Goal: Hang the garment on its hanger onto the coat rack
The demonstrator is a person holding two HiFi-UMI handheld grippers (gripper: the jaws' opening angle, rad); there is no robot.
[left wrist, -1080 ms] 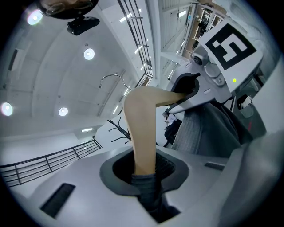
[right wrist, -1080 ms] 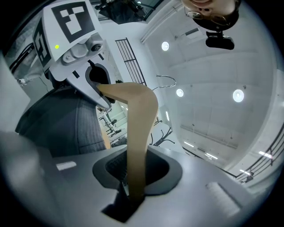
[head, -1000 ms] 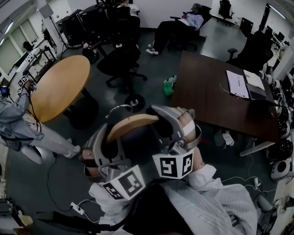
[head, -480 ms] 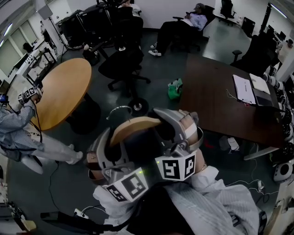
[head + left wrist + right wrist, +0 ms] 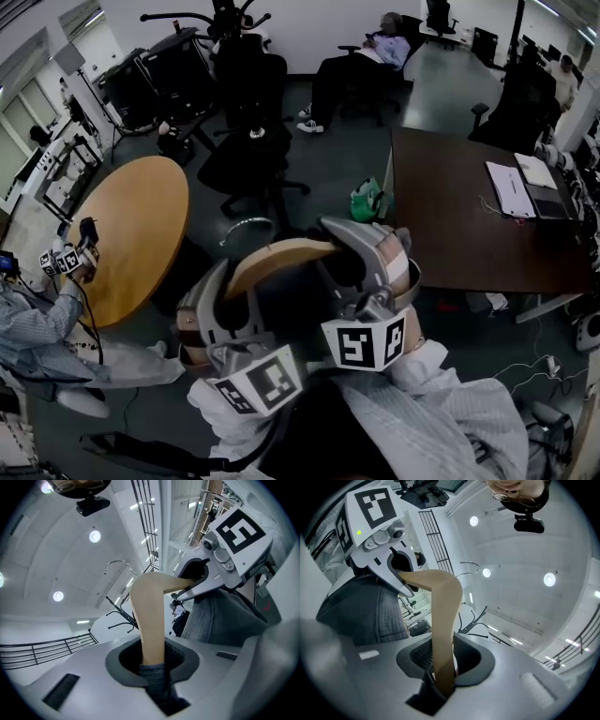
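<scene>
Both grippers hold a wooden hanger (image 5: 281, 255) up in front of me; its metal hook (image 5: 246, 225) points away. A dark grey garment (image 5: 215, 620) hangs on it and drapes beside the right gripper's marker cube. My left gripper (image 5: 225, 305) is shut on the hanger's left arm, with a fold of garment pinched at the pads (image 5: 152, 660). My right gripper (image 5: 361, 267) has the right arm of the hanger (image 5: 440, 620) between its jaws, which are opening, with a gap beside the wood (image 5: 443, 672). The black coat rack (image 5: 220, 14) stands far off at the back of the room.
A round wooden table (image 5: 131, 234) is at the left and a dark rectangular table (image 5: 469, 216) with papers at the right. A black office chair (image 5: 248, 150) and a green bag (image 5: 367, 202) stand between me and the rack. One person sits at the back (image 5: 361, 61); another crouches at the left (image 5: 37, 328).
My view has swung a little, bringing the coat rack into sight at the top. The person at the left has sunk lower. Both grippers and the hanger stay almost where they were.
</scene>
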